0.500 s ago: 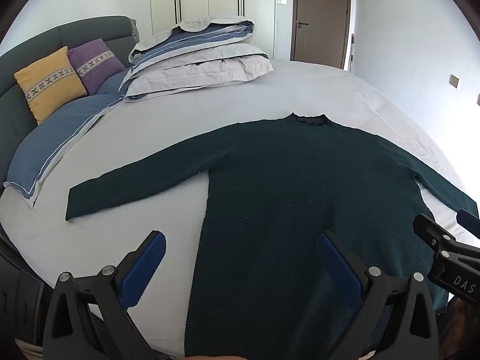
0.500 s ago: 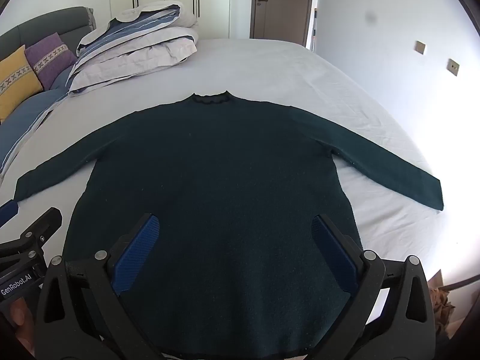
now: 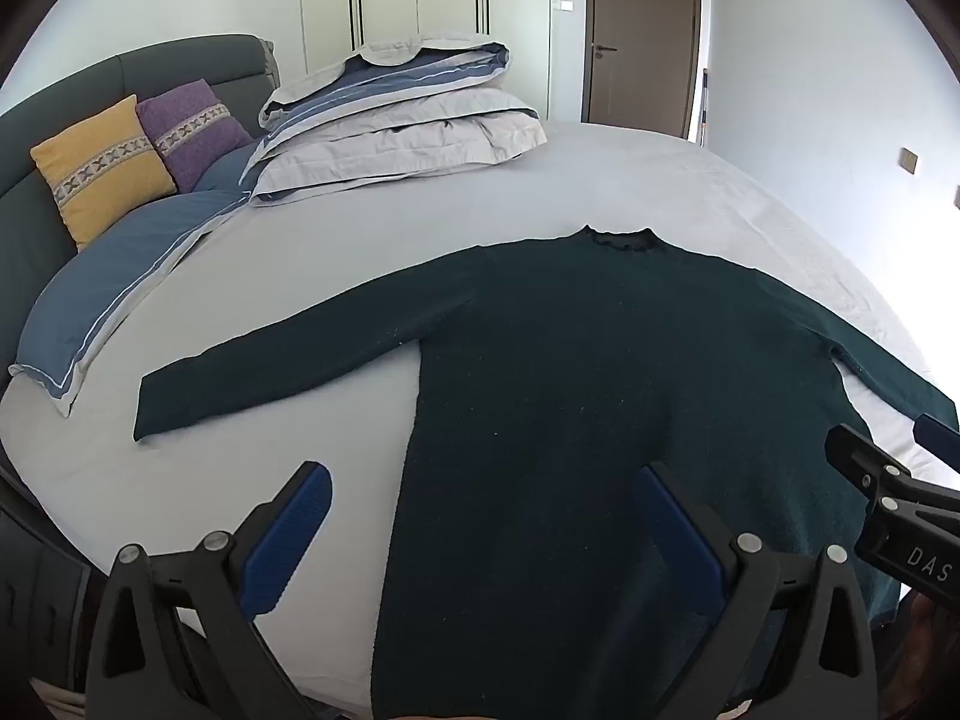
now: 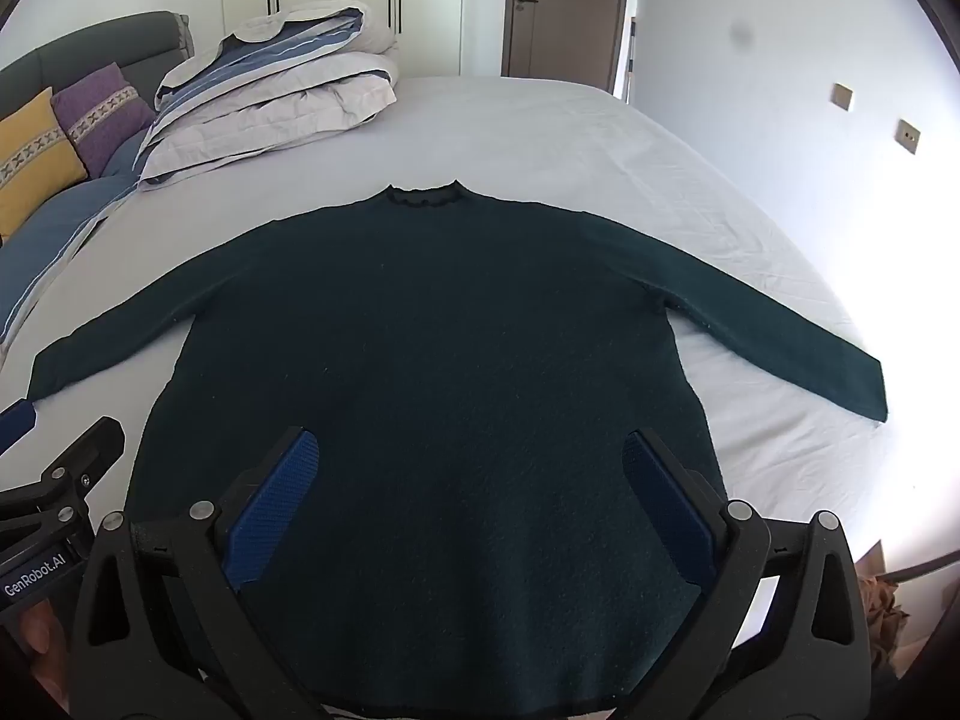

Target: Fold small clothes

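A dark green long-sleeved sweater [image 3: 600, 372] [image 4: 444, 348] lies flat on the bed, collar away from me, both sleeves spread out sideways. My left gripper [image 3: 480, 510] hovers open over the sweater's lower left edge, nothing between its blue pads. In the right wrist view my right gripper [image 4: 468, 480] hangs open above the lower middle of the sweater, also holding nothing. Each gripper shows at the side of the other's view: the right gripper [image 3: 888, 480] and the left gripper [image 4: 54, 480].
The pale grey bed sheet [image 3: 660, 180] [image 4: 540, 132] stretches beyond the collar. A folded duvet [image 3: 396, 114] [image 4: 270, 90] is stacked at the far left. Yellow cushion [image 3: 102, 168], purple cushion [image 3: 192, 132] and a blue pillow [image 3: 114, 288] lie against the headboard. A door [image 3: 642, 36] stands behind.
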